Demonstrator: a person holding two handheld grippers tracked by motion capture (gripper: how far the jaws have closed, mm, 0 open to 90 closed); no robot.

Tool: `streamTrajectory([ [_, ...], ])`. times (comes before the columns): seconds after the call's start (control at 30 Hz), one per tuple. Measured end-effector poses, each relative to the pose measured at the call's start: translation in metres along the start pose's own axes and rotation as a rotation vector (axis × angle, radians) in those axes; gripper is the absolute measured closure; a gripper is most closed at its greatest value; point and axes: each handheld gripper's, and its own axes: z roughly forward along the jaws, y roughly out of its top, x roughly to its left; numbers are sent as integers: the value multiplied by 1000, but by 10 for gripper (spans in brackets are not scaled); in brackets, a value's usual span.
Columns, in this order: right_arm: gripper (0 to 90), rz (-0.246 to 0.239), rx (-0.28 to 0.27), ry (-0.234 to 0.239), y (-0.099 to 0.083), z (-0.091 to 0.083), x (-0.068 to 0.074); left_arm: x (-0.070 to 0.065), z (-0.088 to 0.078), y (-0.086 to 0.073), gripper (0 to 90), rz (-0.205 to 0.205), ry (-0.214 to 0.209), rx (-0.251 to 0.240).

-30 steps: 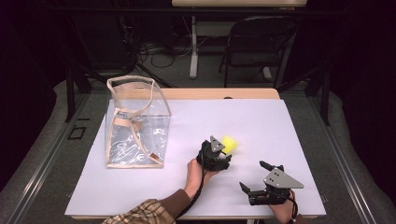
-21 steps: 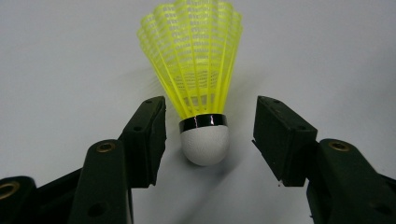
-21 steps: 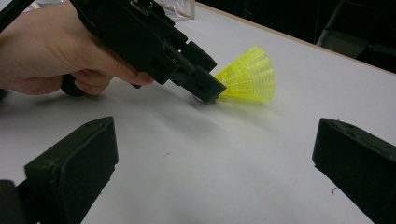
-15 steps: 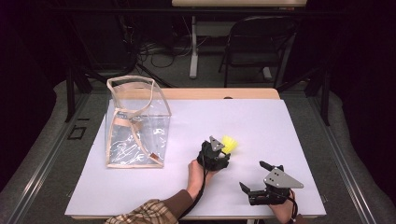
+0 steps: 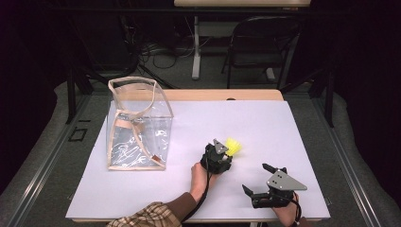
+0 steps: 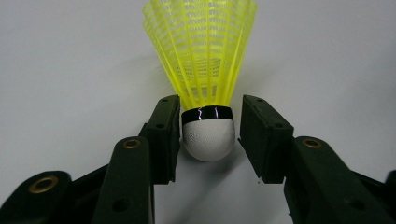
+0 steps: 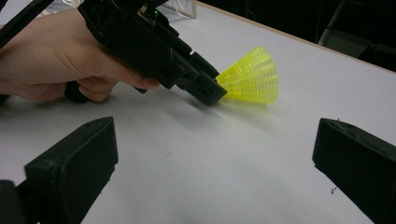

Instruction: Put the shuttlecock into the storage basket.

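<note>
Shuttlecock [image 6: 205, 79] lies on its side on the white table [image 5: 293, 132], cork toward the person, its yellow skirt fanning away, and the left gripper [image 6: 209, 126] has it bracketed. In the left gripper view the jaws have just been closing with the cork between them: the left pad touches, or all but touches, the black band around the cork, while a sliver of table shows between the cork and the right pad, so the grip does not look made yet.

The white cork is the place to hold. It looks firm and rounded, with a dimpled surface that should give the pads some bite, though a round nose could squirt forward if pinched near its tip; clamping on or just behind the band seems safer. The plastic lattice skirt looks thin and springy, likely to buckle or crease under a squeeze, and the whole thing should weigh almost nothing, so a gentle pinch ought to do.

The right gripper [image 5: 261, 180] rests near the table's near edge, to the right, jaws wide apart and empty. A clear bag [image 5: 139, 125] with tan trim stands open well to the left.
</note>
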Motion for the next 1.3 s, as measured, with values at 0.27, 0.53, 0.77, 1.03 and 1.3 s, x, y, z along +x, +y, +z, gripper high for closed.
streamTrajectory([
  [0.27,0,-3,-3,-2,0,0,1,1,1,0,647,-11,-15,-1],
  [0.53,0,-2,1,-3,0,-1,0,4,-2,0,650,-27,-41,-35],
  [0.77,0,-2,-4,-3,0,0,0,6,-6,2,652,-28,-72,-43],
  [1.03,0,-2,-4,-4,0,0,0,7,-12,4,652,-20,-90,-68],
  [1.3,0,-1,0,-4,0,0,0,9,-22,5,652,-14,-92,-94],
])
